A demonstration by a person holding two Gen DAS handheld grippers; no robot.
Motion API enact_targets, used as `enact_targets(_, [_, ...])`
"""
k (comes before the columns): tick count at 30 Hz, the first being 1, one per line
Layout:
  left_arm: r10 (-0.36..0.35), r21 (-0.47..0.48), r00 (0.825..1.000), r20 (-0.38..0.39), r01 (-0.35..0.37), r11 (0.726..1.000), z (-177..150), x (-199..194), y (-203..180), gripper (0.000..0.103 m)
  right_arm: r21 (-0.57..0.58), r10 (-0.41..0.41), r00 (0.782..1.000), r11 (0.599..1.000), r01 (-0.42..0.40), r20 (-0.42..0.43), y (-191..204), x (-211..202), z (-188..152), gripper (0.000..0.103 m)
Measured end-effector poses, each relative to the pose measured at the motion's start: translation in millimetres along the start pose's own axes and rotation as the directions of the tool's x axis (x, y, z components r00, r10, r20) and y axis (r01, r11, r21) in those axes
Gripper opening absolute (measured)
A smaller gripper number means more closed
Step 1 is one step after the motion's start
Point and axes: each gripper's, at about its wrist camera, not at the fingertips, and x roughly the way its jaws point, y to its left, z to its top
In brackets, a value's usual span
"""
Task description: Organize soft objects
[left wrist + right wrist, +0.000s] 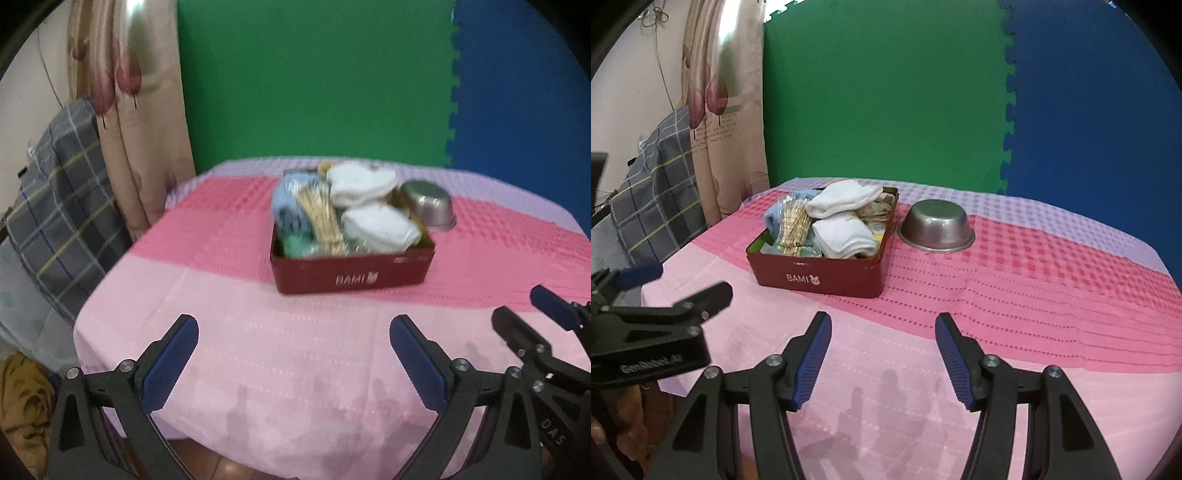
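A dark red tin box marked BAMI (351, 273) (820, 275) stands on the table. It holds two white rolled socks (360, 184) (842, 201), a blue cloth (290, 195) (775, 218), a pack of wooden sticks (323, 221) (796, 227) and other small items. A steel bowl (428, 206) (936, 227) sits upside down just right of the box. My left gripper (293, 354) is open and empty over the near part of the table. My right gripper (882, 354) is open and empty to its right.
The table wears a pink, red and lilac checked cloth (1034, 295). Green and blue foam mats (886, 92) form the back wall. A curtain (129, 110) and a grey plaid cloth (62, 206) are at the left, past the table edge.
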Motion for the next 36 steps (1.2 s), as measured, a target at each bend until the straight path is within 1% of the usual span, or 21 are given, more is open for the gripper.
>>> enact_targets(3, [0.011,-0.006,0.997,-0.07,-0.011,1.0,-3,13,0,0.103,-0.009,0.007,1.0,1.0,-0.007,-0.004,3,2,-1,0.06])
enact_targets(6, [0.004,-0.021,0.996,-0.092,-0.006,1.0,-6,17,4,0.103,-0.016,0.013,1.0,1.0,-0.013,-0.01,5,4,-2,0.06])
enact_targets(12, [-0.007,-0.038,0.995,-0.104,0.003,0.999,-7,19,7,0.103,-0.013,0.013,1.0,1.0,-0.014,-0.02,6,7,-3,0.06])
enact_targets(28, [-0.005,0.013,0.991,-0.135,0.007,1.0,-10,25,-6,0.103,-0.002,-0.002,0.999,1.0,0.002,-0.046,3,16,-4,0.06])
enact_targets(36, [-0.01,0.018,0.989,-0.146,0.013,1.0,-11,27,-10,0.103,0.0,-0.009,0.999,1.0,0.009,-0.051,1,18,-3,0.06])
